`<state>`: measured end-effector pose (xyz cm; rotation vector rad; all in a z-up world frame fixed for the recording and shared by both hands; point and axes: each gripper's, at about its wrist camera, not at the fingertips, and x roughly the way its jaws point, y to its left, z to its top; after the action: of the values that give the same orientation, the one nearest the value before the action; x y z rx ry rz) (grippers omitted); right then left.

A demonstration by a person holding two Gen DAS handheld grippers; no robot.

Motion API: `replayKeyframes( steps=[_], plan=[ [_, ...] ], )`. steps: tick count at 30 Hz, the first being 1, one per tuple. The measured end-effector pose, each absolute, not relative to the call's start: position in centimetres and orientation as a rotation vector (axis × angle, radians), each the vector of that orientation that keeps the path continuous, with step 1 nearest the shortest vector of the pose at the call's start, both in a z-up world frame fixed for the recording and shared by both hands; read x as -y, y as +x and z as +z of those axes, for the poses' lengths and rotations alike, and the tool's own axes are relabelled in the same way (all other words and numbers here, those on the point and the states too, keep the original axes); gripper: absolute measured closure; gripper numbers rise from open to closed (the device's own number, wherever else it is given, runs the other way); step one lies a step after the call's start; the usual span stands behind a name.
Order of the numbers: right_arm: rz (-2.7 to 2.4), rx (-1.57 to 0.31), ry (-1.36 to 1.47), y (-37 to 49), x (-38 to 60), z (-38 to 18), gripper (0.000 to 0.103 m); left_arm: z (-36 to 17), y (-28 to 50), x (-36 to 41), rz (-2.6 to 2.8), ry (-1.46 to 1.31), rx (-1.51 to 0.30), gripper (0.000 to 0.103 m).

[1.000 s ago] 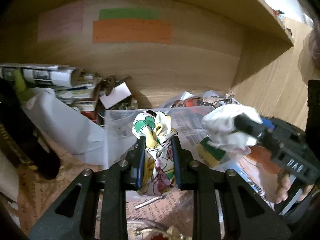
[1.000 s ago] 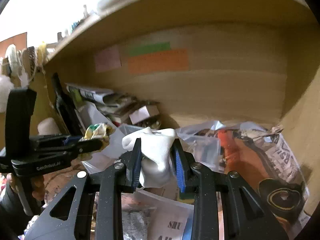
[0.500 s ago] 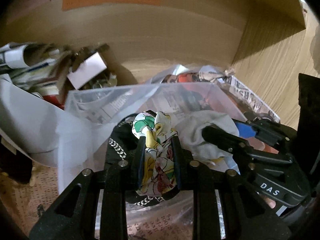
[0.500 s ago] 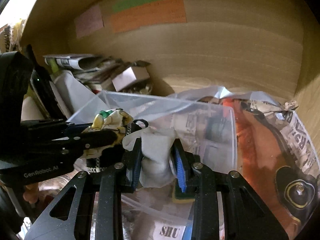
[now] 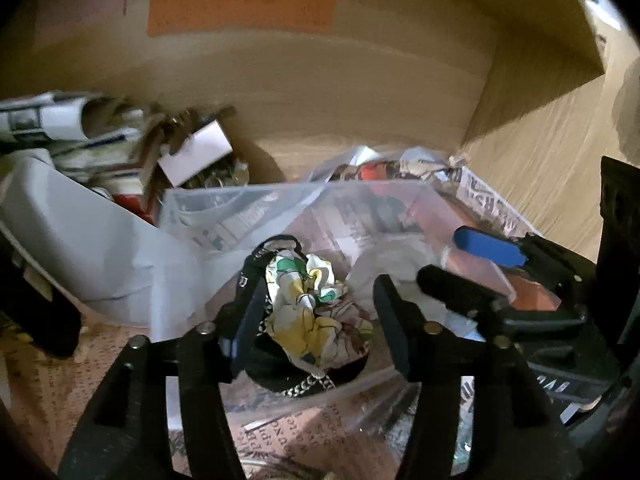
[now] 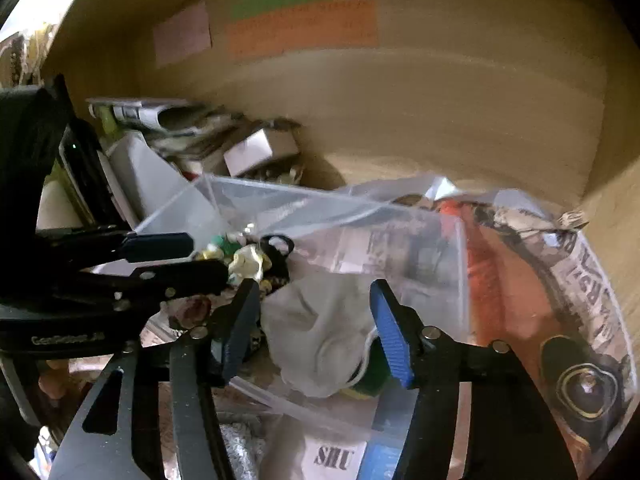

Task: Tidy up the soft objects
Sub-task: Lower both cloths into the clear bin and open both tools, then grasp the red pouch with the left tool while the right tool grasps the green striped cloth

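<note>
Wooden shelf (image 6: pixel 440 128) floor was covered with newspaper (image 5: pixel 304 436). Directly on it stood a clear plastic bin (image 6: pixel 400 236) at centre; rolled papers (image 5: pixel 52 120) and a small white box (image 5: pixel 196 152) were piled at back left. Crumpled plastic wrap (image 6: pixel 436 188) lay behind the bin.

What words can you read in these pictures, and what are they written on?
"SHU": white label under the clear plastic bin.
Raised lettering on the left gripper's body: too blurred to read.
Newspaper headline: blurred, unreadable.
Orange paper on the back wall: writing too faint.
</note>
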<state>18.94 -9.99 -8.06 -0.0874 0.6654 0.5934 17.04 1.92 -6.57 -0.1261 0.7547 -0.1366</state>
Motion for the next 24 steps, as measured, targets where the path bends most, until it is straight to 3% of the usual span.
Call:
replayKeyframes(
  steps=[2, 10, 12, 24],
  plan=[
    [0.589, -0.629, -0.079, 18.1, 10.5, -7.0, 0.041, -5.8, 16.2, -2.0, -0.134, -0.122, -0.731, 0.043],
    [0.581, -0.484, -0.079, 13.4, 12.4, -3.6, 0.022, -3.4, 11.1, -2.7, -0.078, -0.07, -0.617, 0.009],
    [0.58, -0.472, -0.074, 12.3, 13.0, -3.4, 0.021, -3.4, 9.7, -2.8, -0.065, -0.056, -0.606, 0.006],
    [0.595, -0.58, -0.024, 7.4, 14.6, -7.4, 0.02, -8.2, 5.1, -3.0, -0.048, -0.058, -0.731, 0.005]
  ],
)
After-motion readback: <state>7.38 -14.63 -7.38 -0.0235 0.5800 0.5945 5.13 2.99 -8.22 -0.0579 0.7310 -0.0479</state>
